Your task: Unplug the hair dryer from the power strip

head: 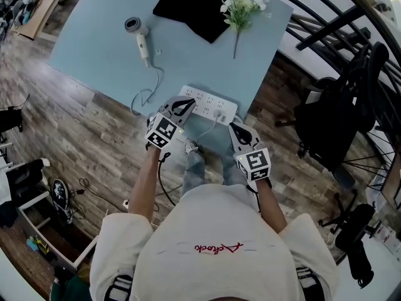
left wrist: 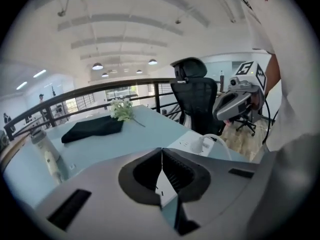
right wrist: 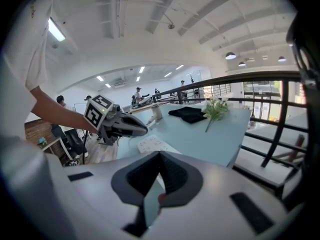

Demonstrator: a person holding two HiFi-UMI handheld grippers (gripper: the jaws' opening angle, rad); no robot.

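A white hair dryer [head: 139,35] lies on the pale blue table [head: 94,49]; its cord [head: 148,93] loops toward a white power strip [head: 202,99] at the near edge. A white plug [head: 219,113] sits in the strip and also shows as the plug [left wrist: 206,143] in the left gripper view. My left gripper [head: 187,104] hovers over the strip's left end, shut and empty. My right gripper [head: 235,126] hangs just off the table's near edge, right of the plug, shut and empty. Each gripper view shows its own jaws closed together, left gripper [left wrist: 161,150] and right gripper [right wrist: 160,154].
A black cloth [head: 191,8] and a sprig of white flowers [head: 238,8] lie at the table's far side. A black office chair [head: 332,124] stands to the right by a dark railing [head: 326,24]. Wood floor surrounds the table; a cable [head: 188,146] hangs below the strip.
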